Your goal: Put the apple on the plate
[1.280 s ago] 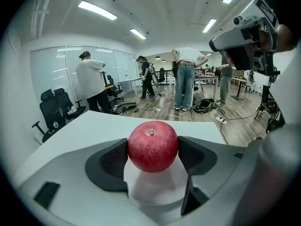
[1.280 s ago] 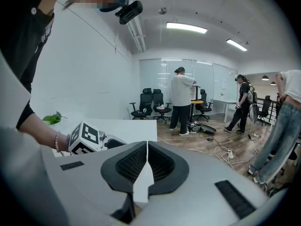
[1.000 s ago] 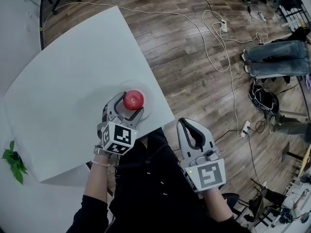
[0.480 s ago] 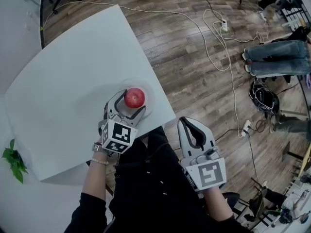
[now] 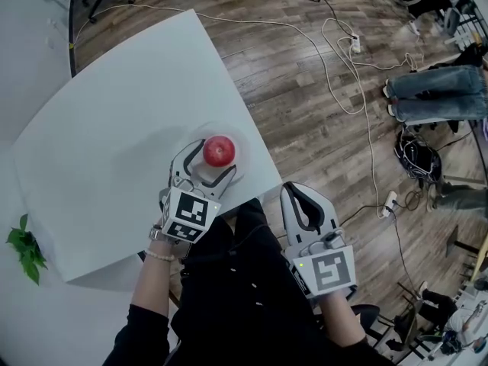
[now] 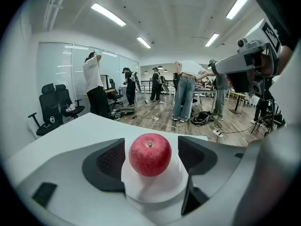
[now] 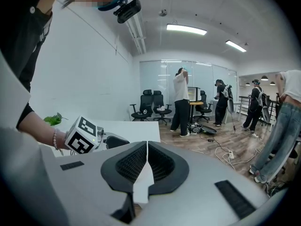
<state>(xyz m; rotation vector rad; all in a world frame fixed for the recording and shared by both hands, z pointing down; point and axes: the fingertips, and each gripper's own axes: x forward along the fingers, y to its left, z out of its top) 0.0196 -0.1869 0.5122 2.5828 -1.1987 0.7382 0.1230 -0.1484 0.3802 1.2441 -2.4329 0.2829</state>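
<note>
Sitting on the plate (image 6: 155,193), the apple (image 6: 150,154) looks placed; left gripper (image 5: 210,161) jaws wide around it, should withdraw; right gripper (image 7: 147,166) jaws together, empty.

Office: swivel chairs (image 6: 51,111), glass partitions (image 6: 63,72)

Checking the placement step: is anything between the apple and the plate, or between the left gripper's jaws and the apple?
Nothing visible. The apple rests directly on the plate; the left gripper has its jaws open either side of it, with clear gaps.
</note>
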